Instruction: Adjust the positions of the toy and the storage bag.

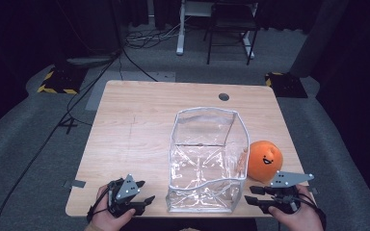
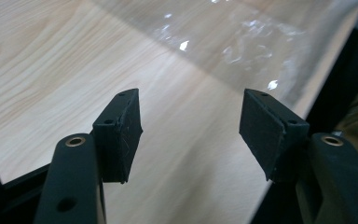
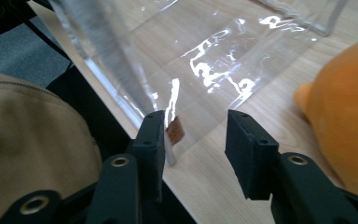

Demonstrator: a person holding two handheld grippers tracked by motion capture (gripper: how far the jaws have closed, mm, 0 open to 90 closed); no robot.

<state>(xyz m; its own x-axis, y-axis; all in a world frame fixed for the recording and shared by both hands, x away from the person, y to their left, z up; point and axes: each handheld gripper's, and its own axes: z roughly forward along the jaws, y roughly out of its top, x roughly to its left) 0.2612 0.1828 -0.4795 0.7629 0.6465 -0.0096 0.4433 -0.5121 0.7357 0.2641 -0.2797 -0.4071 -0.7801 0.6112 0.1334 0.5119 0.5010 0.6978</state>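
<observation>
the clear plastic bag (image 1: 207, 161) lies open-mouthed in the middle of the table (image 1: 125, 134), its closed end at the near edge. the orange plush toy (image 1: 265, 160) sits just beside the bag's right wall, outside it, so the packing seems not yet begun. the left gripper (image 1: 142, 199) and right gripper (image 1: 251, 195) wait either side of the bag's near end, both spread apart and holding nothing.

Black two-jaw tongs (image 1: 147, 198) and (image 1: 251, 195), brass rivets, grey three-cornered plates, trailing black cables, tan clothing
</observation>
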